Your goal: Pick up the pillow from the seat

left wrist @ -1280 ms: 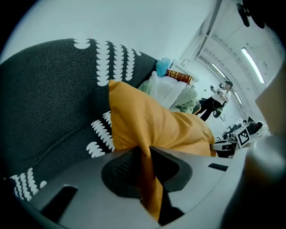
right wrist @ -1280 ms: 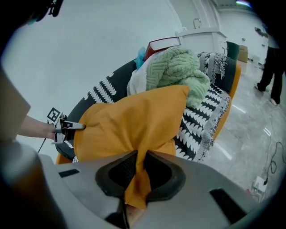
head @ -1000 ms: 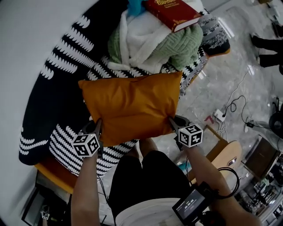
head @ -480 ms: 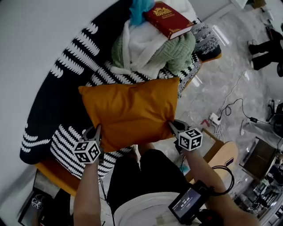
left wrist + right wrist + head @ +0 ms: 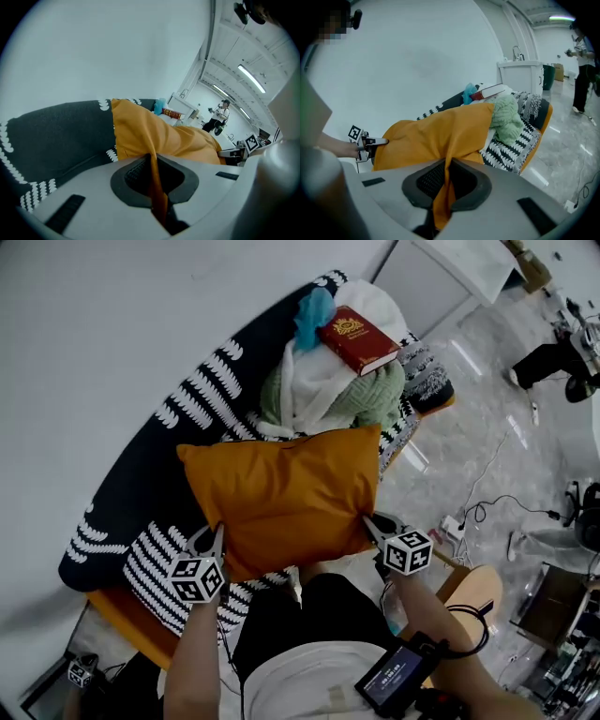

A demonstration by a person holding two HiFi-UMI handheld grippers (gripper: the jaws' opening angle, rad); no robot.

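The left gripper (image 5: 217,532) and right gripper (image 5: 367,520) clamp the pillow's (image 5: 281,495) 7 and 5 o'clock corners, its long axis running between them, seemingly clear of the seat (image 5: 148,563).
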